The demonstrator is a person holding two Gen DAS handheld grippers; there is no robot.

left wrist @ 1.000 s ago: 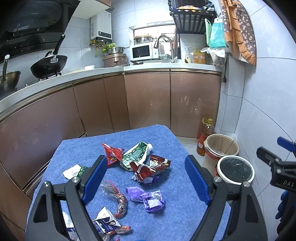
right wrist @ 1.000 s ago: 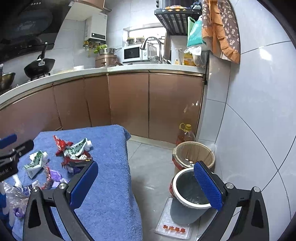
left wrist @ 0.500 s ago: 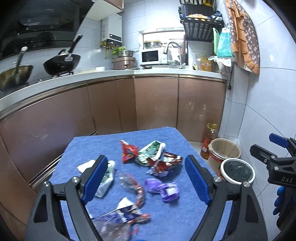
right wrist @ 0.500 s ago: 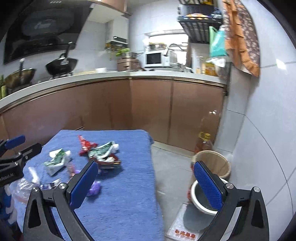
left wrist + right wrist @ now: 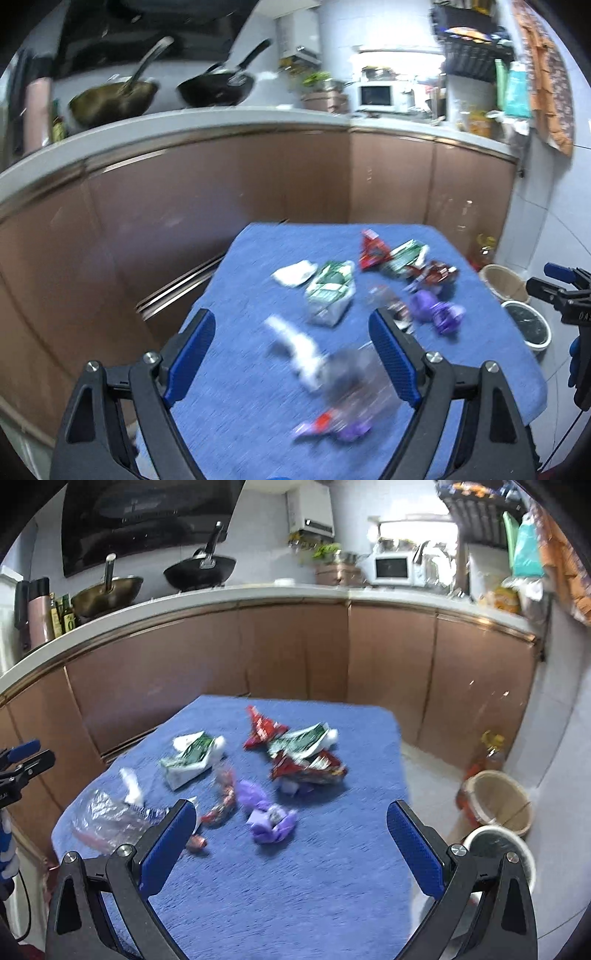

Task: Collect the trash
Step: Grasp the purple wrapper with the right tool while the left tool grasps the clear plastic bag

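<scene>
Several pieces of trash lie on a table with a blue cloth (image 5: 314,878): a red wrapper (image 5: 262,728), a green and white wrapper (image 5: 194,755), a purple wrapper (image 5: 267,814) and a clear plastic bag (image 5: 105,818). In the left wrist view the green wrapper (image 5: 328,290) and purple wrapper (image 5: 436,312) show too, blurred. My left gripper (image 5: 291,356) is open and empty above the table's near left part. My right gripper (image 5: 291,843) is open and empty above the table's near edge. Two bins stand on the floor to the right: a beige one (image 5: 498,799) and a white one (image 5: 498,849).
Brown kitchen cabinets (image 5: 295,657) run behind and to the left of the table. A yellow oil bottle (image 5: 489,751) stands on the floor by the beige bin. Woks (image 5: 199,568) sit on the counter. A tiled wall (image 5: 569,236) closes the right side.
Both grippers have swung to the left and drawn back. The table and trash now sit centred in the right wrist view. The bins have slid to the right edge. Both stay open.
</scene>
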